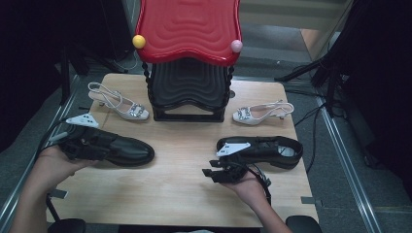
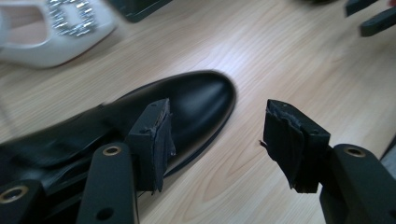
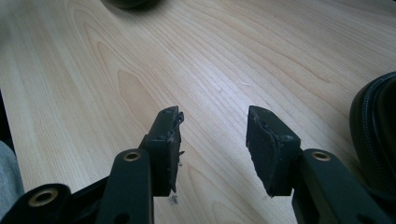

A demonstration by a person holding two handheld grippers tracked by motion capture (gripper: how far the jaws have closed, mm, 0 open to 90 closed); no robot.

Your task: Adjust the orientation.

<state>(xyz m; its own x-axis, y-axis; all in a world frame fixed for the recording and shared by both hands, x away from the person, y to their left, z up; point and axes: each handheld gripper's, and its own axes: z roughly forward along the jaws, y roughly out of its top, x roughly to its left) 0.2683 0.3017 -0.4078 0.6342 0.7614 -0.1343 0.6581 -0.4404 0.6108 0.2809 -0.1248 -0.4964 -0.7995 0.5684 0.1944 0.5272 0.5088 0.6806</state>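
Left tongs (image 2: pixel 217 140) wide, empty, beside glossy black leather shoe (image 2: pixel 187 109); right tongs (image 3: pixel 212 149) wide, empty. Risk: one pad catches toe, shoves shoe across wooden desk (image 1: pixel 184 179).

Two black shoes (image 1: pixel 124 150) (image 1: pixel 269 150), two white heeled sandals (image 1: pixel 119 103) (image 1: pixel 262 112), one red-topped stand (image 1: pixel 188 29).
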